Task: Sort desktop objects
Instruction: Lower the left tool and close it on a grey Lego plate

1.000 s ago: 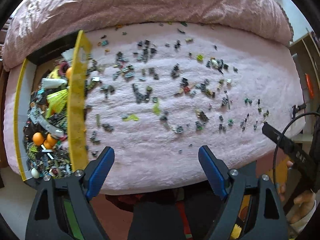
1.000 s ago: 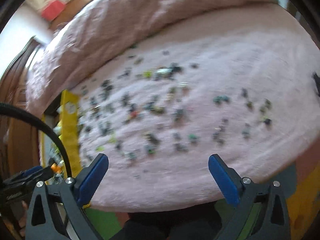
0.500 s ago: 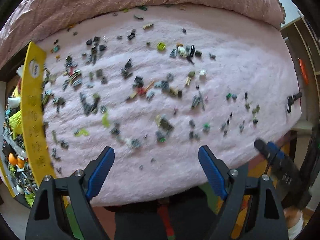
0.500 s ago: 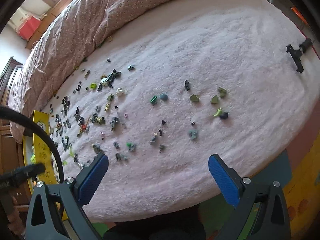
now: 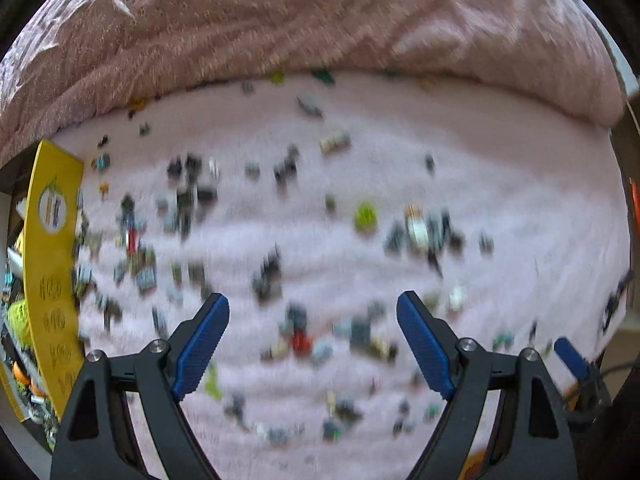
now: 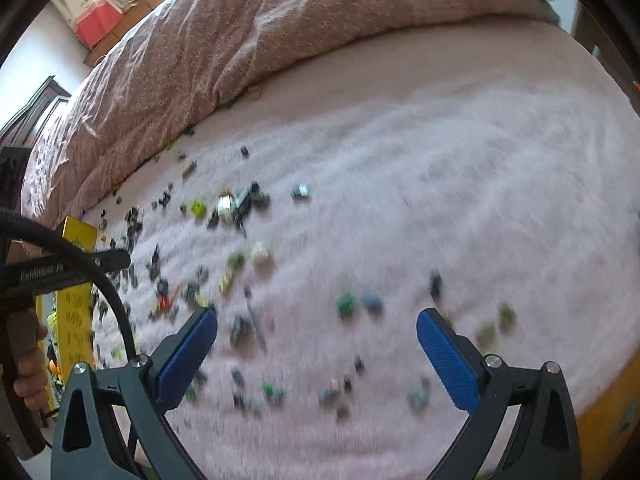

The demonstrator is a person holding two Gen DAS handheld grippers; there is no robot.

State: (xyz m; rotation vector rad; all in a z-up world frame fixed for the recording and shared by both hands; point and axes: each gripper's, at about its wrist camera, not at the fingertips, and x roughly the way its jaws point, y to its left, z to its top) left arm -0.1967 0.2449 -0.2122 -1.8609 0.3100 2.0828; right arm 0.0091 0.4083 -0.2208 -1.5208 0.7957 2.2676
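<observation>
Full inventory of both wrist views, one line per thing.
small toy pieces: too many and too blurred to count, mostly dark with some green, white and red, scattered over the blanket
blanket: one, pale pink, fluffy, under the pieces
quilt: one, darker pink, bunched behind the blanket
yellow box: one, left edge, holding mixed toys
red container: one, far background
left gripper: fingers blue, open, empty
right gripper: fingers blue, open, empty
hand: one, on the left gripper's handle
</observation>
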